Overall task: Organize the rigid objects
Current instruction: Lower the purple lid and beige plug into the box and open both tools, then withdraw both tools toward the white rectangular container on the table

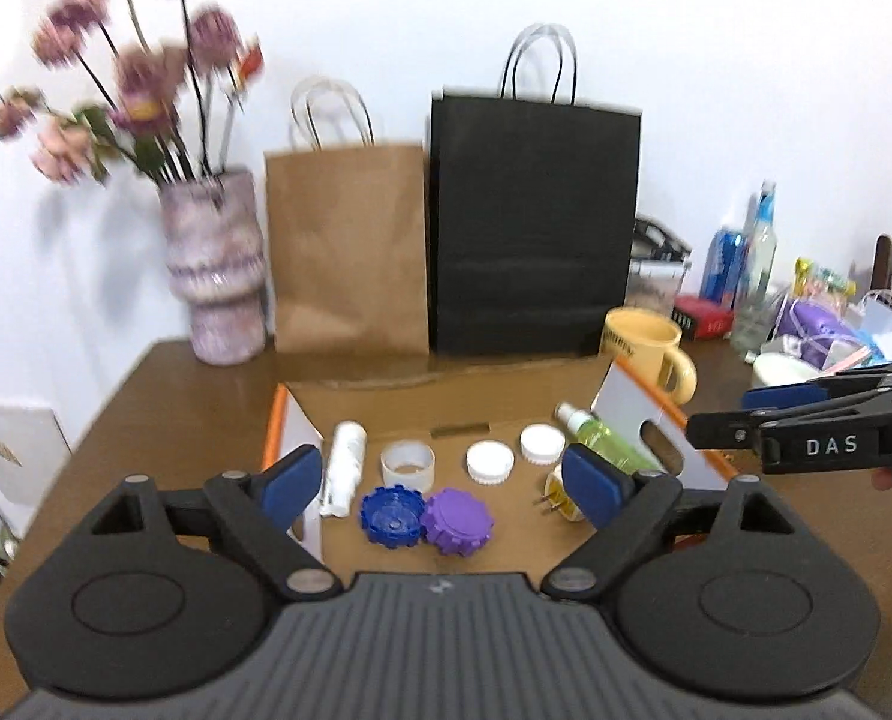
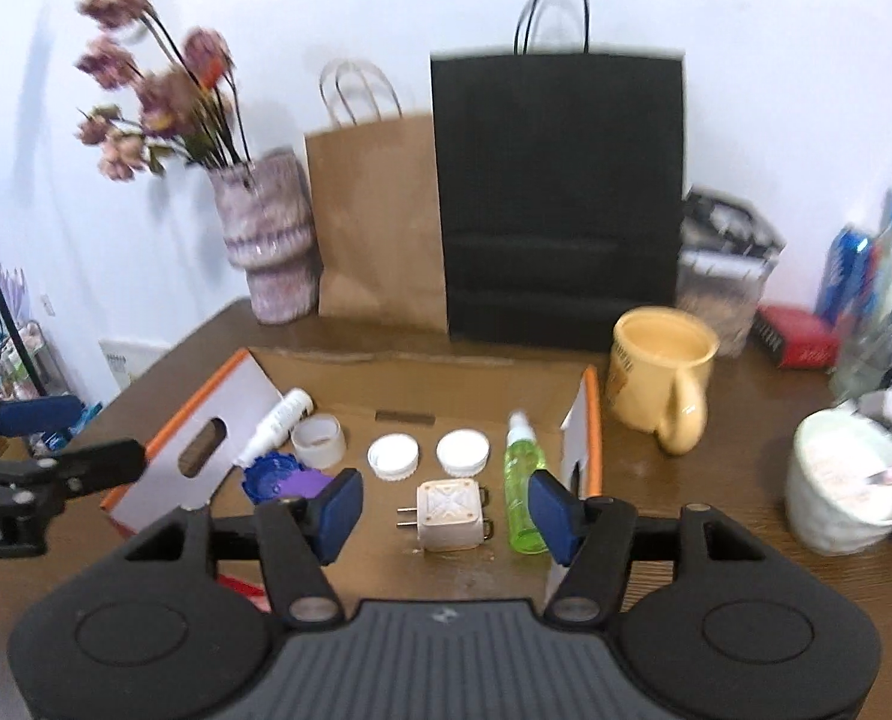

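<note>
Brown wooden tabletop (image 2: 715, 564) carries a flattened cardboard box (image 2: 475, 414) where I sort small hard goods, both my tongs released and empty above its near edge. My right gripper (image 2: 446, 510) hovers with its jaws spread on either side of the white plug adapter (image 2: 450, 515), the green spray bottle (image 2: 522, 489) lying just beside its right pad. I judge that pad could nudge the bottle and set it rolling if I close carelessly. My left gripper (image 1: 443, 483) hangs spread over the blue cap (image 1: 390, 516) and purple cap (image 1: 457, 521), which touch each other; pinching one would likely drag the other. Farther in lie a white tube (image 1: 345, 476), an open white ring cap (image 1: 408, 463) and two white ridged caps (image 1: 490, 461) (image 1: 542, 444). Raised box flaps (image 2: 203, 450) hem both sides and limit a sideways approach. Beyond stand a yellow mug (image 2: 661, 375), a white cup (image 2: 847, 489), brown paper bag (image 2: 380, 222), black paper bag (image 2: 559, 192) and flower vase (image 2: 272, 240), all knockable on a long reach.
</note>
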The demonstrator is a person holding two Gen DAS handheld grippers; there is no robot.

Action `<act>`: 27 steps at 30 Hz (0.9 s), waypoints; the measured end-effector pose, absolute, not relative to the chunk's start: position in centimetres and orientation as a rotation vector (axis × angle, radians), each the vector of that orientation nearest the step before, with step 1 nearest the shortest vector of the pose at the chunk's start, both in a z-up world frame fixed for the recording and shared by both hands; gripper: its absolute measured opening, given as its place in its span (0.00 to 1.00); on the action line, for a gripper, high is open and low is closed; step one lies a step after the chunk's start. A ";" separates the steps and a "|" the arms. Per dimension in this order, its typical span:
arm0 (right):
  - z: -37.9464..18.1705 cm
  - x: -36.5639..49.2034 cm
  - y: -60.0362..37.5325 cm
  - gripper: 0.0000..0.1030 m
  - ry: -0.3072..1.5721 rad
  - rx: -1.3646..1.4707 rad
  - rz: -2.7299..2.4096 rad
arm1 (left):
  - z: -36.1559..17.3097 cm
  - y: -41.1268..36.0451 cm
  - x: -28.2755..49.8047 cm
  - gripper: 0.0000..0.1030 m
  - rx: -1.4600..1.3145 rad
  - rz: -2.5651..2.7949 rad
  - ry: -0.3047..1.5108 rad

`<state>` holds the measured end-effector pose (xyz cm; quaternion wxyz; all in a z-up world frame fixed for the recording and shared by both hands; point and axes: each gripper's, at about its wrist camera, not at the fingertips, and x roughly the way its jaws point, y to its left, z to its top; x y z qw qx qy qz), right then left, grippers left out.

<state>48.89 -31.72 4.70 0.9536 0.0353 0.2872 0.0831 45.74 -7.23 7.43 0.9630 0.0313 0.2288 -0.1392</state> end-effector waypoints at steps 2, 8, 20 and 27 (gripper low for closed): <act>5.5 46.7 -31.6 0.65 0.531 0.073 0.158 | 7.9 -6.8 44.0 0.87 0.045 -0.274 0.436; 6.3 40.3 -30.8 0.71 0.380 0.040 0.139 | 8.4 -5.1 39.1 0.92 -0.030 -0.230 0.343; 4.7 29.5 -28.9 0.76 0.241 0.010 0.133 | 7.4 -3.5 28.0 0.97 -0.073 -0.247 0.184; 4.4 22.6 -28.6 0.81 0.211 0.028 0.143 | 7.1 -2.4 20.5 1.00 -0.060 -0.284 0.128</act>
